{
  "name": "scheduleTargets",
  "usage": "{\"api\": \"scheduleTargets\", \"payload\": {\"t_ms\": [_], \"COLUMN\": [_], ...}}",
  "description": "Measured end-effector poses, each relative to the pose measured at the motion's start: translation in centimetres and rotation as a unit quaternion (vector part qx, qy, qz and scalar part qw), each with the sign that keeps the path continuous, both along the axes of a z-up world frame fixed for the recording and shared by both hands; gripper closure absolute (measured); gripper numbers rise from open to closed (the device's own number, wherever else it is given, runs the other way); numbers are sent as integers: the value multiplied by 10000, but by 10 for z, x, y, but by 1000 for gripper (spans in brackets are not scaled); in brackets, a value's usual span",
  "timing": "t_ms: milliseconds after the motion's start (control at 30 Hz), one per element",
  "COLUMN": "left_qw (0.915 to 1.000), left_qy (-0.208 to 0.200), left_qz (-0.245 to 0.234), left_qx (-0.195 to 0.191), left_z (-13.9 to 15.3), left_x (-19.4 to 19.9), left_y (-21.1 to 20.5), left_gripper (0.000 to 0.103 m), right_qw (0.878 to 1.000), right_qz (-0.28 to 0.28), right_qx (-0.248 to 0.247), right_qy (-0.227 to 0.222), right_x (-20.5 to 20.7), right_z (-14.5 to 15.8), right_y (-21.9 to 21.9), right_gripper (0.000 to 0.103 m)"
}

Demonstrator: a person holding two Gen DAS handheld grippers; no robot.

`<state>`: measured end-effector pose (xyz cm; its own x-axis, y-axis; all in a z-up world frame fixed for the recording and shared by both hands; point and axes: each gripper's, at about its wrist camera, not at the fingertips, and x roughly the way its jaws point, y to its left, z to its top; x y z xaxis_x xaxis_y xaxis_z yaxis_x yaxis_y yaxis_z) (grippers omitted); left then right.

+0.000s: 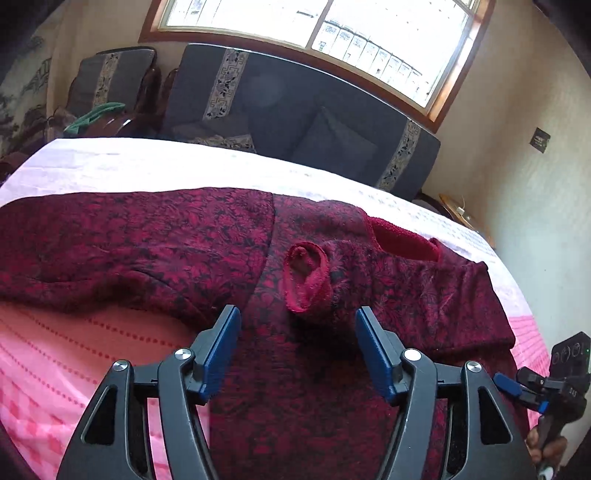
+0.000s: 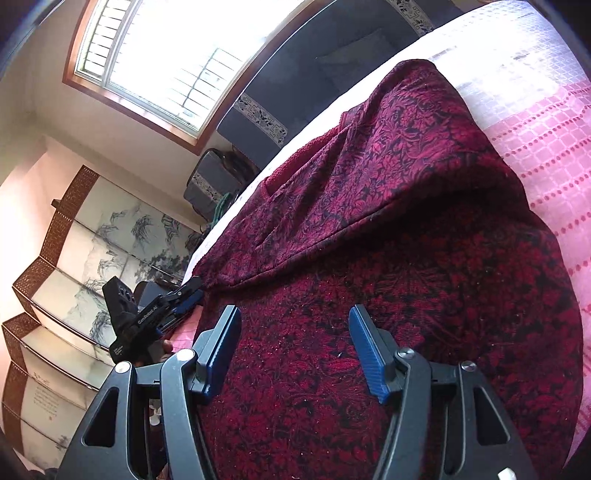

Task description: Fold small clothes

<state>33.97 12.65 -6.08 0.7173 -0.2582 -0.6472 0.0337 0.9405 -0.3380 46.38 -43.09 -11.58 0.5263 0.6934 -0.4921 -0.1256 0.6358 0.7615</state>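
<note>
While the left wrist view looks across a bed, a dark red floral sweater [image 1: 155, 243] lies spread on the pink bedspread [image 1: 66, 354], which has rows of small dots. One sleeve is already brought over the body, its ribbed cuff [image 1: 306, 277] resting open-mouthed near the middle of the chest, and the plain red collar [image 1: 402, 240] shows just beyond it. The left gripper [image 1: 295, 332] hangs over the sweater's body with its jaws wide apart and nothing between the blue pads [image 1: 221, 350]. At the lower right edge the right gripper [image 1: 524, 391] comes into view beside the garment's side, held by a hand [image 1: 546, 446]. Behind the bed stand a dark sofa [image 1: 295, 110] and a bright window [image 1: 317, 26].

From the right wrist view, the sweater [image 2: 369, 184] fills most of the picture, with a folded flap lying across it and its free edge running diagonally over the lower layer. The right gripper [image 2: 291, 332] hovers over that lower layer, jaws wide and empty. Off to the left, the left gripper [image 2: 184, 299] sits at the garment's edge; from this angle I cannot tell how its jaws stand. A painted folding screen [image 2: 92, 258] stands against the wall.

By my reading, the fold is under way: a sleeve and one side look turned in, while the remaining side and the final fold of the body are left to do.
</note>
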Motion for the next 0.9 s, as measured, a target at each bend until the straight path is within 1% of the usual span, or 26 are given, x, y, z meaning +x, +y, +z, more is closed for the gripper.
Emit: {"api": "scheduleTargets", "payload": {"t_ms": [33,67,133,167,200,233,300,333,367,400,433,500,533,567,600,633,667,700,733,767,800,833,900], "left_qw": [9999,9996,9966,9930,9876,9804,9617,9531,9472,9431,9393,9267,9213,9180,9163,9159,9172,9191,9198,9203,9249,9330,9524], "left_qy": [-15,-3,59,79,142,247,394,458,491,526,433,354,325,290,228,199,245,359,469,402,226,12,-400], "left_qz": [128,269,639,918,1262,1607,2117,2341,2488,2570,2587,2734,2806,2875,2955,3041,3098,3111,3136,3179,3120,2935,2357], "left_qx": [5,-90,-521,-745,-923,-1111,-1696,-1862,-1961,-2045,-2213,-2553,-2672,-2716,-2692,-2612,-2494,-2391,-2312,-2246,-2160,-2082,-1892], "left_z": [6,8,8,6,2,-4,-20,-26,-32,-37,-40,-46,-47,-48,-49,-48,-49,-50,-50,-43,-31,-15,25], "left_x": [-7,-13,-24,-31,-37,-44,-56,-62,-65,-67,-69,-70,-69,-67,-64,-60,-56,-51,-44,-37,-34,-31,-18], "left_y": [17,36,82,109,134,162,206,224,238,251,261,278,284,290,293,295,295,298,300,296,287,275,233], "left_gripper": [25,22,22,22,22,22,22,21,21,21,22,22,22,22,22,30,41,83,97,97,97,97,97], "right_qw": [10000,10000,10000,9999,9999,9999,9998,9998,9998,9998,9998,9998,9999,9999,9999,9999,9999,9999,9999,9999,9999,9999,9999], "right_qz": [4,-1,-20,-26,-35,-44,-45,-41,-45,-49,-50,-60,-69,-76,-79,-81,-85,-92,-97,-102,-102,-99,-104], "right_qx": [12,33,90,117,139,158,170,174,181,186,184,154,125,95,70,50,34,18,1,-13,-16,-6,42], "right_qy": [-8,-18,-36,-43,-48,-54,-65,-69,-71,-73,-74,-71,-69,-69,-70,-70,-71,-71,-71,-72,-74,-80,-98], "right_x": [0,0,-1,-1,-2,-3,-3,-4,-4,-4,-4,-4,-5,-5,-5,-5,-6,-6,-7,-7,-7,-8,-9], "right_z": [1,1,1,1,1,0,0,-1,-1,-1,0,0,1,2,2,3,3,4,5,5,6,6,6], "right_y": [1,1,1,0,0,-1,-2,-2,-2,-3,-2,-2,-1,-1,0,1,1,2,2,3,3,3,3], "right_gripper": [44,44,44,44,44,44,44,44,44,44,44,44,44,44,44,44,43,43,43,43,43,43,42]}}
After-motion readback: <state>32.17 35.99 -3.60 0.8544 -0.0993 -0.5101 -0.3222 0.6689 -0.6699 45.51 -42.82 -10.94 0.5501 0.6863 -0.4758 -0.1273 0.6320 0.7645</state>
